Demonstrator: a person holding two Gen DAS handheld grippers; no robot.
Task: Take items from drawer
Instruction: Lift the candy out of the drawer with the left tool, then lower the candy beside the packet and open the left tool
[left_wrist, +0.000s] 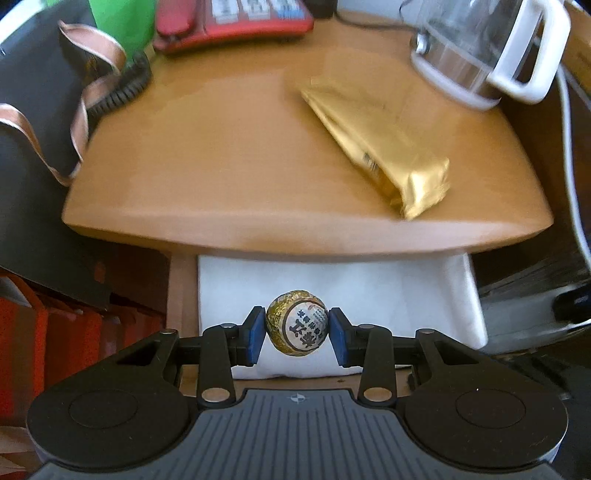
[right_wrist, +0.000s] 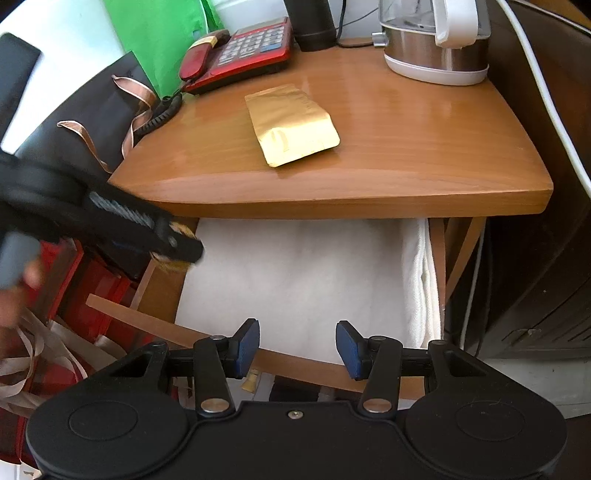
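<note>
My left gripper (left_wrist: 297, 334) is shut on a gold-foil tea ball (left_wrist: 297, 323) with a white label, held above the open drawer (left_wrist: 465, 295), which is lined with white cloth. The left gripper also shows in the right wrist view (right_wrist: 181, 240) at the drawer's left side, blurred. My right gripper (right_wrist: 297, 349) is open and empty over the drawer's wooden front edge (right_wrist: 295, 360). A gold foil pouch (right_wrist: 291, 125) lies flat on the wooden tabletop (right_wrist: 406, 140); it also shows in the left wrist view (left_wrist: 376, 144).
A red telephone (right_wrist: 236, 55) with a coiled cord stands at the back left of the tabletop, an electric kettle (right_wrist: 436, 40) at the back right. A dark bag with ribbon handles (right_wrist: 88, 122) and red bags (right_wrist: 92, 288) stand to the left. A white cable (right_wrist: 546, 96) runs down the right.
</note>
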